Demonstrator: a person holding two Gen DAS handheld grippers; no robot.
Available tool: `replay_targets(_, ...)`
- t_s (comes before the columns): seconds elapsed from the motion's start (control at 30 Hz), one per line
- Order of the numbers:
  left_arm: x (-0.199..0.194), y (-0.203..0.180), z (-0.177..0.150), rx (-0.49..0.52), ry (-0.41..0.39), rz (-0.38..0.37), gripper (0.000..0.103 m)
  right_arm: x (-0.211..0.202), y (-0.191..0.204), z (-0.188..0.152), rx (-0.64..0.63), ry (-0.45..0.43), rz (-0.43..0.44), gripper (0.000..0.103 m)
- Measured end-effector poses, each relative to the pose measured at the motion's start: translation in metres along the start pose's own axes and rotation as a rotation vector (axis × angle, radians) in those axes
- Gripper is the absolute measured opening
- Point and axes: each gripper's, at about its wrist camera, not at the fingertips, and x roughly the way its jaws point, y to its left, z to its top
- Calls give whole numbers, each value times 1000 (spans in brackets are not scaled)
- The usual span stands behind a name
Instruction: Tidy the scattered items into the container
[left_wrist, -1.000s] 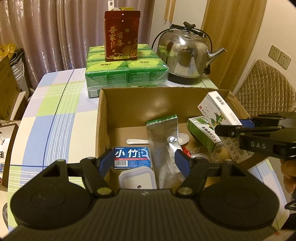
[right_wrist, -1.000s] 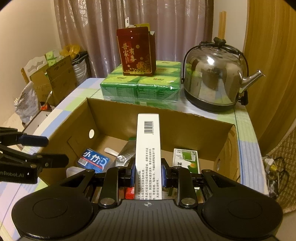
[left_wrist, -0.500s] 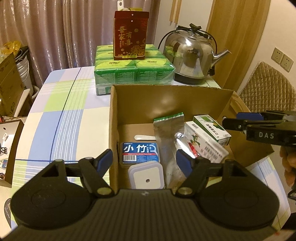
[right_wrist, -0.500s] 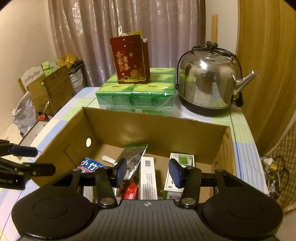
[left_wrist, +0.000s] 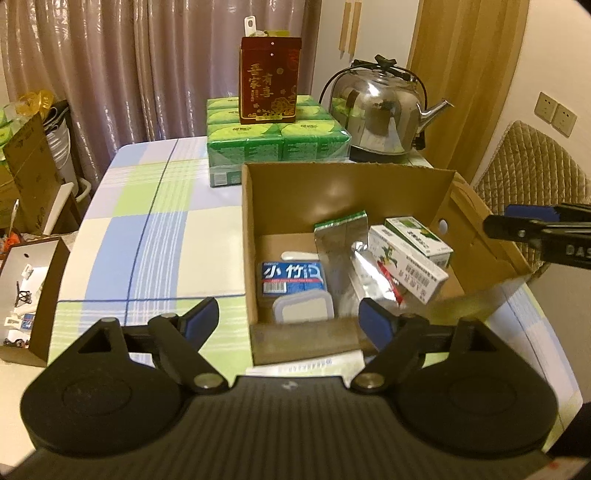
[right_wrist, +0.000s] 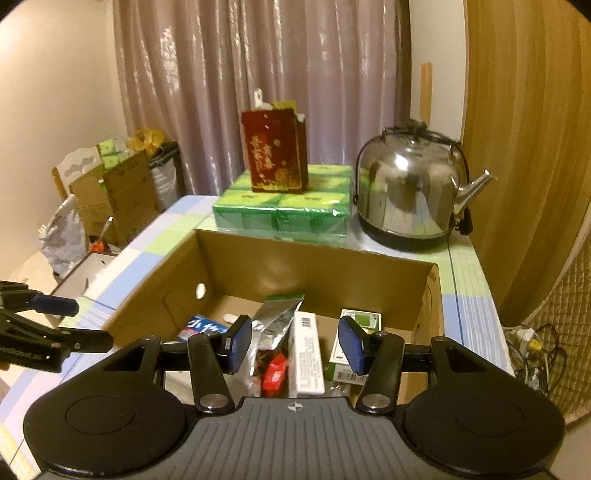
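the white medicine box (right_wrist: 306, 356) lay inside the cardboard box (right_wrist: 317, 273) at lower centre of the right wrist frame, its long axis running away from the camera, directly between the spread, empty fingers of the right gripper (right_wrist: 295, 343), while the left gripper (left_wrist: 288, 323), likewise agape, hung over the near wall.

Far ahead of the claw, a red tin (left_wrist: 269, 79) stands on green packs (left_wrist: 277, 140) beside a steel kettle (left_wrist: 380, 110) on the checked bench (left_wrist: 147, 221).
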Motion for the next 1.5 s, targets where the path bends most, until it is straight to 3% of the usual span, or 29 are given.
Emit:
replay_targets(0.23, -25, 4, -32, 8, 16, 13, 84, -38, 27, -26, -59, -24, 36, 50)
replay_targets(0.47, -25, 9, -68, -2, 72, 10, 86, -40, 41, -66, -97, 45, 84, 50)
replay_targets(0.87, 13, 14, -96, 48, 158, -23, 86, 15, 55, -115, -193, 183, 146, 50)
replay_targets(1.13, 49, 19, -103, 100, 196, -111, 86, 54, 62, -128, -249, 241, 213, 49)
replay_targets(1.27, 62, 17, -107, 173, 206, -168, 86, 68, 63, -131, -252, 258, 239, 49)
replay_targets(1.5, 74, 12, -108, 272, 204, -245, 86, 83, 66, -133, -256, 268, 352, 49)
